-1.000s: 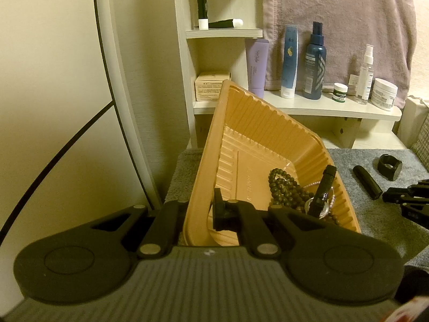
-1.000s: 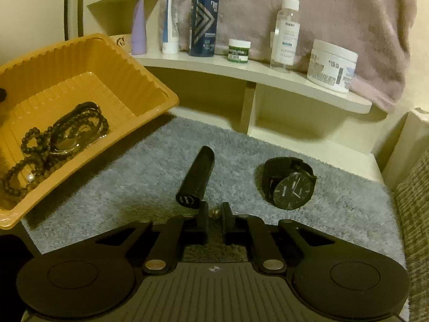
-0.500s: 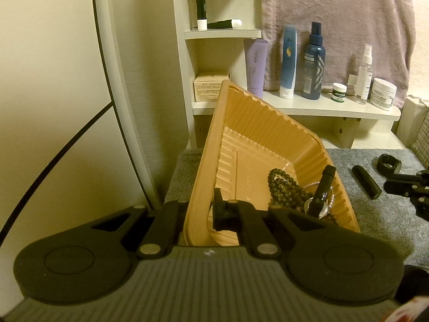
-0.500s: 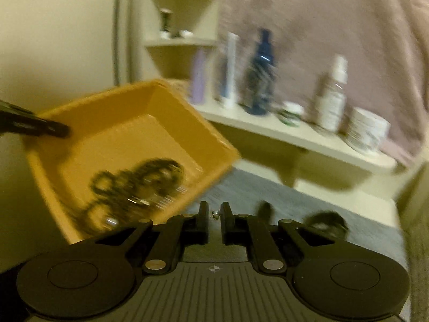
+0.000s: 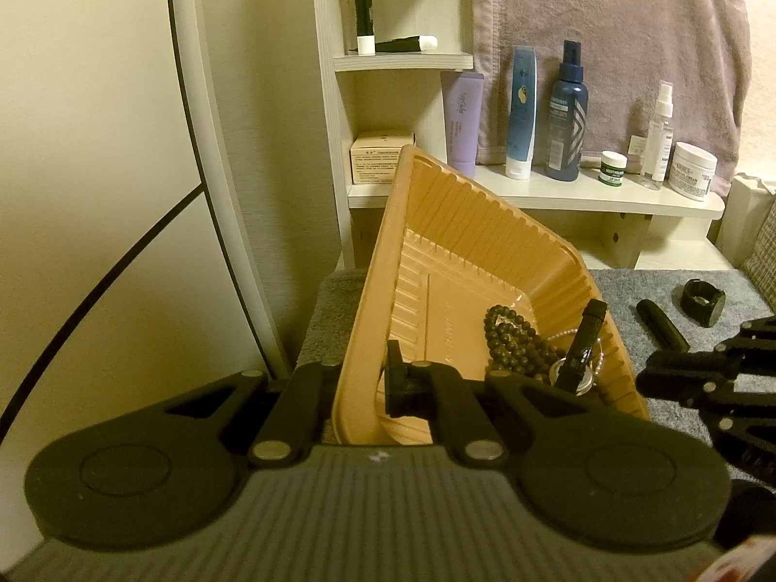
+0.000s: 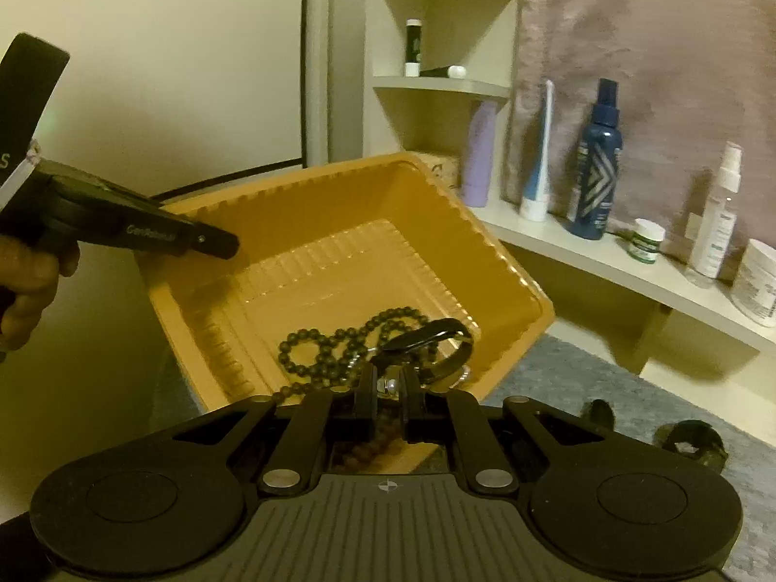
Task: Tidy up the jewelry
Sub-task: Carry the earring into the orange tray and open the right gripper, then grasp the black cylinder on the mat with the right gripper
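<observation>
Right gripper swung over tray; one watch outside.

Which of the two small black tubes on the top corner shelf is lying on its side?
The black tube with the white cap pointing right lies flat on the shelf. The other tube stands upright on its white cap, just left of it.
</observation>
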Tool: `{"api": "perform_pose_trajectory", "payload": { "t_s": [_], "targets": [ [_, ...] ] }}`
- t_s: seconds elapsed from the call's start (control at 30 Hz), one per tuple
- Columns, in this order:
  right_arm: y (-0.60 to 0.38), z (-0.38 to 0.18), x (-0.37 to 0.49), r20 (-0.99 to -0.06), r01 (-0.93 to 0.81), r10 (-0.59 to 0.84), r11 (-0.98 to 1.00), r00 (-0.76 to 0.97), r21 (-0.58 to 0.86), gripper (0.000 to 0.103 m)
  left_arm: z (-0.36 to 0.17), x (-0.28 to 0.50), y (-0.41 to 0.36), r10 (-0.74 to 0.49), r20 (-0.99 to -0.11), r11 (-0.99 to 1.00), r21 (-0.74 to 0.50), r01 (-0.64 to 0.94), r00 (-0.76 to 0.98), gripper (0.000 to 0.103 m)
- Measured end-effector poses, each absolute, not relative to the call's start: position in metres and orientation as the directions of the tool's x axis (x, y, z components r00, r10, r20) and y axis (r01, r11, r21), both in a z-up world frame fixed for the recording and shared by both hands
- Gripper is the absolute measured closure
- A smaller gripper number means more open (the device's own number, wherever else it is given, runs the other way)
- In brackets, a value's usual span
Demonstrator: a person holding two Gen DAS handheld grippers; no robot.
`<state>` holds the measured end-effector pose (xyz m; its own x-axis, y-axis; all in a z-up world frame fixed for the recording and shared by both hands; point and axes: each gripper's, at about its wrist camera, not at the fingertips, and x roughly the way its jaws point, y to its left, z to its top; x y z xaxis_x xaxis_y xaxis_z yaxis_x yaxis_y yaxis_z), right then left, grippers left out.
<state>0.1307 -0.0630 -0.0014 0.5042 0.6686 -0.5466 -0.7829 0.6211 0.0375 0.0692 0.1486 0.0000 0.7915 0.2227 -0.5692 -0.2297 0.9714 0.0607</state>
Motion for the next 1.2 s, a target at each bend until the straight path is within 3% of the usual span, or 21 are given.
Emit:
{"api": "perform_pose_trajectory", "payload": {
  "t_s": [0.37,0.5,1.2],
  "targets": [
    [-0.059,-0.005,0.128,-0.53,-0.802,0.701,0.594,0.477,0.064,0.093,0.0,0.069,0.149,0.222,-0.569,0.971,0.059,-0.23,0.792,0.098],
    [-0.067,-0.003,0.132,-0.504,-0.777,0.705,0.621,0.498,0.102,0.064,0.001,0.069,0.149,0.222,-0.569,0.971,0.059,-0.23,0.792,0.098],
    [-0.155,-0.032,0.163,-0.589,-0.453,0.433,0.883,0.683,0.123,0.063,0.002,0.07,0.149,0.221,-0.567,0.972,0.061,-0.227,0.793,0.098]
  ]
}}
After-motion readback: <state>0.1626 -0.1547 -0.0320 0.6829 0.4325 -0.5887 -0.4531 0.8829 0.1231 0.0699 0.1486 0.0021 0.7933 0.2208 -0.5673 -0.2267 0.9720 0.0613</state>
